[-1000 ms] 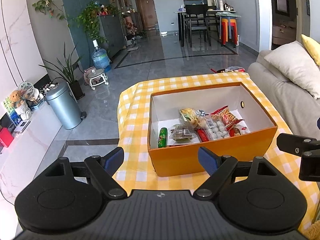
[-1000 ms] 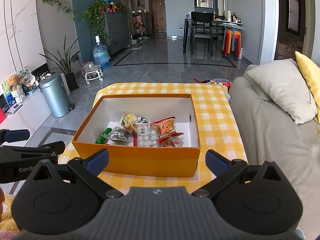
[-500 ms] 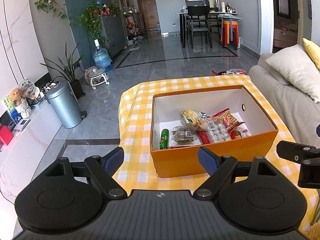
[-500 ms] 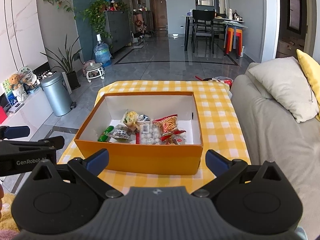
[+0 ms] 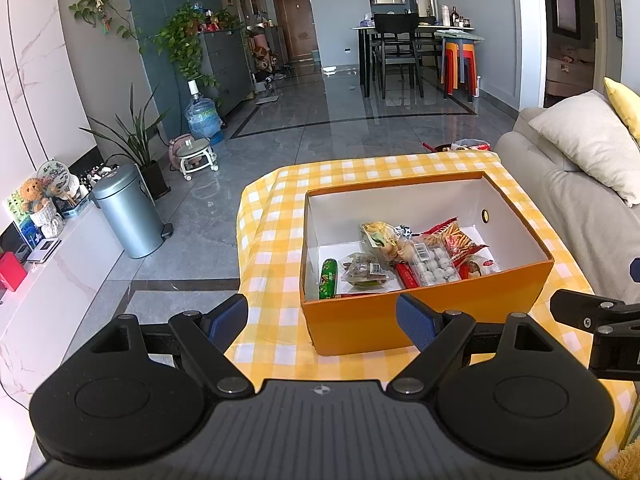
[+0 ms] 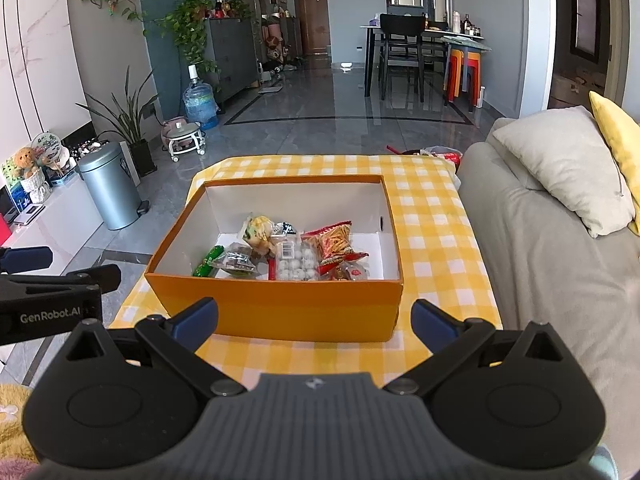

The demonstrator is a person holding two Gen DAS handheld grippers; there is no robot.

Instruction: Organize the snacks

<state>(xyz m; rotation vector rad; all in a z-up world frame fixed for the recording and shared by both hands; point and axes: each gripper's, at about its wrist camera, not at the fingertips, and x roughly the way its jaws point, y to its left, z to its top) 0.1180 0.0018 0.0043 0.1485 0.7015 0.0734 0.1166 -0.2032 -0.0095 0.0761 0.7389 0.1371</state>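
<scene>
An orange box (image 5: 424,320) (image 6: 280,312) with a white inside stands on the yellow checked tablecloth (image 5: 272,264) (image 6: 432,240). Inside lie several snacks: a green stick (image 5: 328,279) (image 6: 208,261), a clear tray of white balls (image 5: 434,266) (image 6: 298,261), a red chip bag (image 5: 460,238) (image 6: 334,240) and a yellow-green packet (image 5: 380,234) (image 6: 258,230). My left gripper (image 5: 322,320) hovers open before the box's near left corner, holding nothing. My right gripper (image 6: 314,318) is open and bare in front of the box's near wall.
A grey sofa (image 6: 560,264) with a beige cushion (image 6: 560,164) runs along the table's right side. Left of the table are tiled floor, a silver bin (image 5: 128,212) and a low white shelf (image 5: 52,280). A dining set (image 6: 420,52) stands far back.
Both grippers have drawn back a little from the box and risen slightly, so the box sits further off in both views. The snacks have not moved.
</scene>
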